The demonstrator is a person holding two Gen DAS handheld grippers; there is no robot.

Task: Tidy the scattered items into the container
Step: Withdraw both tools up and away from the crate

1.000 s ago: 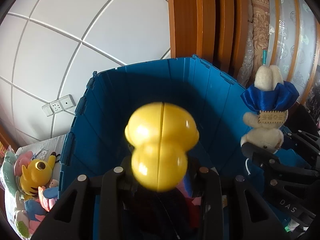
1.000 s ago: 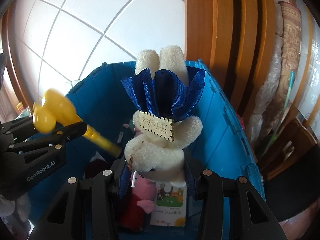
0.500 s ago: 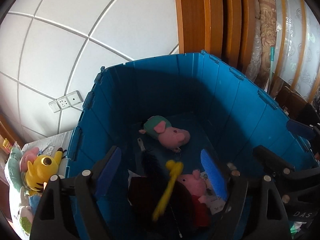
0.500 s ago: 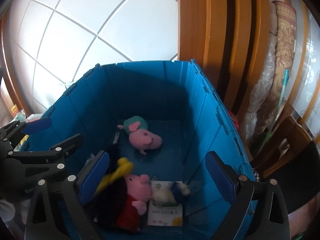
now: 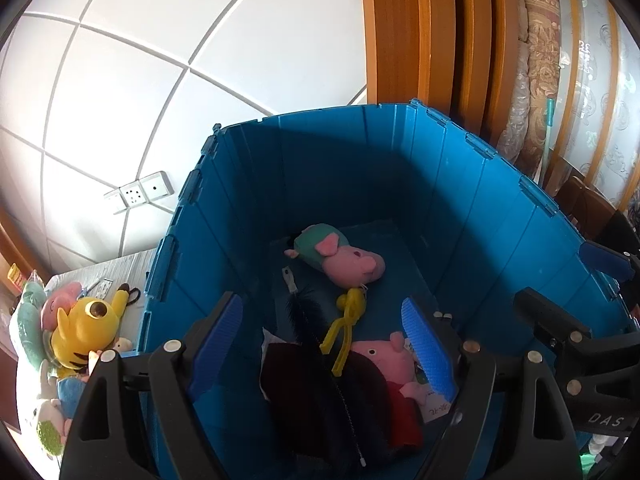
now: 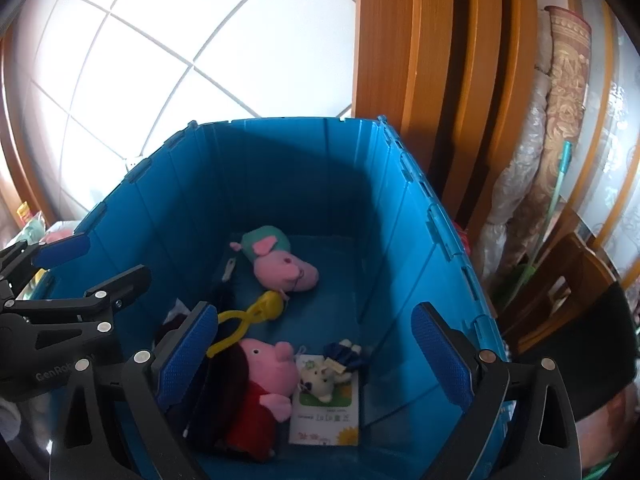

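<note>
Both grippers hover over the open blue container [image 5: 472, 216] and point down into it. My left gripper [image 5: 322, 346] is open with nothing between its blue pads. My right gripper [image 6: 314, 354] is open wide and empty too. On the container floor lie a yellow plastic toy [image 5: 346, 322], a pink pig plush in green [image 5: 340, 256], a pink pig plush in red [image 6: 264, 376] and a black brush [image 5: 304, 316]. A small white rabbit plush with blue cloth [image 6: 330, 374] rests on a white booklet [image 6: 324, 416]. A dark cloth item [image 5: 296, 376] lies beside the red pig.
Outside the container's left wall, several plush toys lie piled on a table, among them a yellow tiger [image 5: 84, 328]. White tiled wall with sockets [image 5: 140, 194] stands behind. Wooden door frame [image 6: 420, 60], rolled rugs and a wooden chair [image 6: 568, 292] are on the right.
Both grippers have opened. The yellow toy dropped from the left gripper and the white rabbit plush dropped from the right one; both now lie on the container floor.
</note>
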